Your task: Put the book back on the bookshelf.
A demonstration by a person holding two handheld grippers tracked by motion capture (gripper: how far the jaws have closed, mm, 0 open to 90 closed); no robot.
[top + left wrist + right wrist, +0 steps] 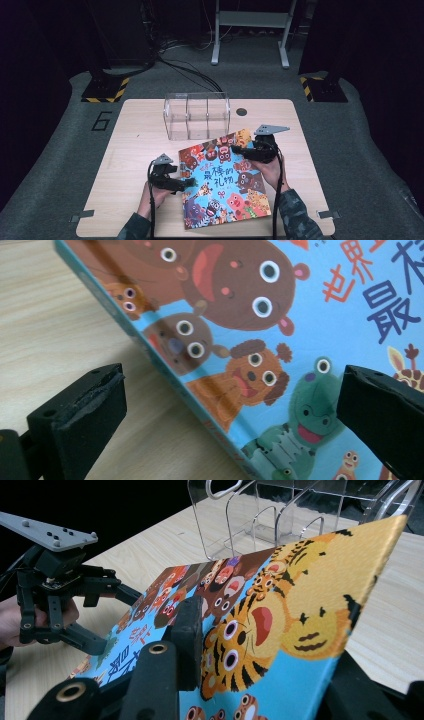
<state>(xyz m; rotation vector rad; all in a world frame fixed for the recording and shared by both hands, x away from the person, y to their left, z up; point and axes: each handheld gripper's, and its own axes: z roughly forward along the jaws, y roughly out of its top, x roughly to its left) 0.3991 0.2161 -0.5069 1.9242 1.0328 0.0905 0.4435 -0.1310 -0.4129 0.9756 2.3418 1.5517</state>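
The picture book (223, 180), at frame centre, was judged stiff, light and glossy-slick, gripped at its upper corner by the closed right gripper (239, 149); the left gripper (192, 183) gaped empty astride its left edge.

Both grippers are black, the left gripper (184, 184) and right gripper (239, 149) each topped by a grey three-cornered plate, trailing black cables; sleeves look camouflage-patterned, perhaps green.

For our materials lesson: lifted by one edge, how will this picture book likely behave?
The picture book is probably stiff: gripped at one edge by the right hand-held gripper, its raised cover stays flat. The glossy surface may be slippery. It looks thin, so likely light.
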